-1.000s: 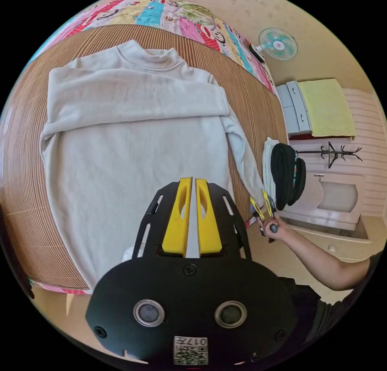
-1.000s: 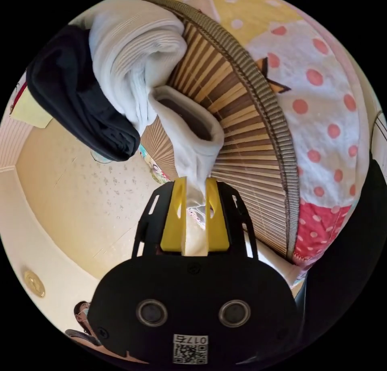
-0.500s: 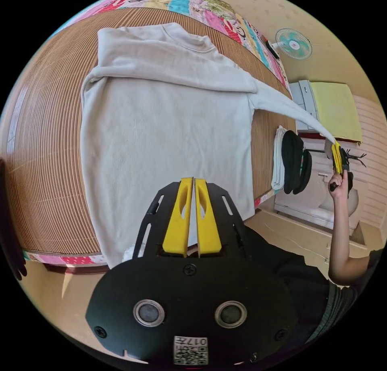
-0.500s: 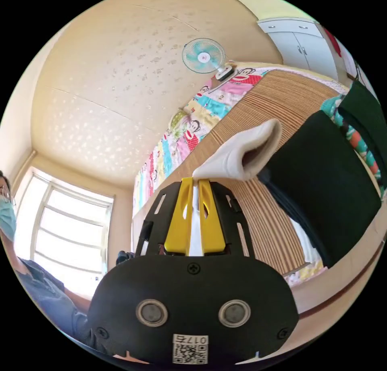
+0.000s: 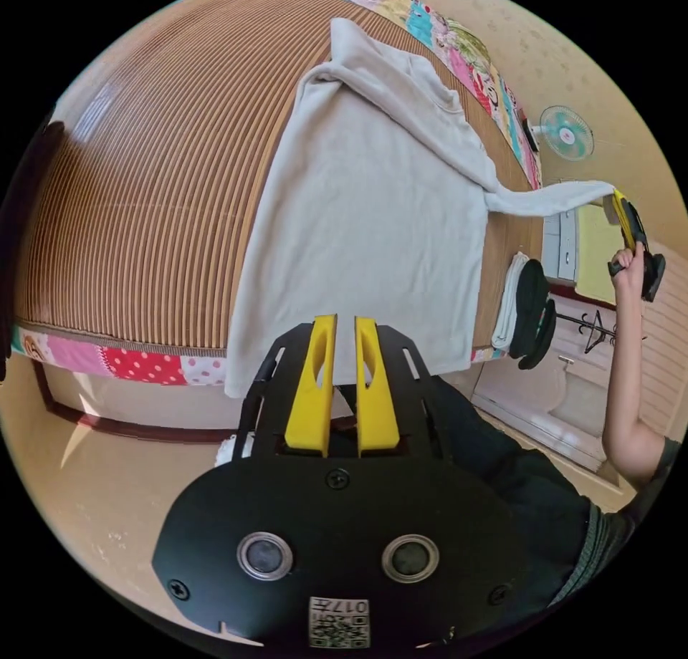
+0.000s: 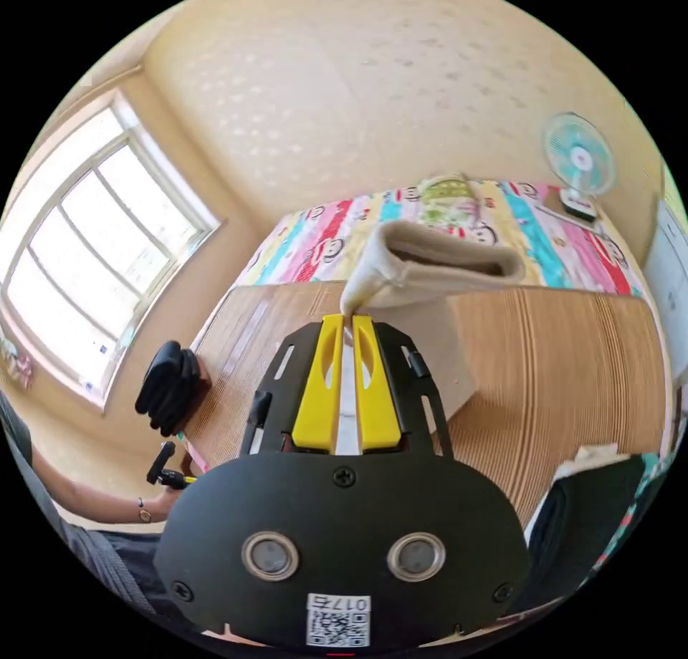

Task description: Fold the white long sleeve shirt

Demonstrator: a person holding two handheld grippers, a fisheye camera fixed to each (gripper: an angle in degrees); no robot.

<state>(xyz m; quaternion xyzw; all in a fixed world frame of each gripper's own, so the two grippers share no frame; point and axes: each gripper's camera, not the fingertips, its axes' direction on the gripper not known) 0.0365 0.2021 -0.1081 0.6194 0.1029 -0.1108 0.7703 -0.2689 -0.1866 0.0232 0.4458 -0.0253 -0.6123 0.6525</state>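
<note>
A: Shirt location?
B: White long sleeve shirt (image 5: 365, 215) flat on the bamboo mat (image 5: 143, 186), one sleeve raised off it.
A: Tongs?
B: Right gripper (image 6: 347, 329) clenched on the sleeve cuff (image 6: 437, 265). Left gripper (image 5: 342, 329) slightly parted, empty, above the hem.

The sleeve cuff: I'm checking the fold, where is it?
Right gripper holds the sleeve cuff lifted above the mat, beside the shirt.
</note>
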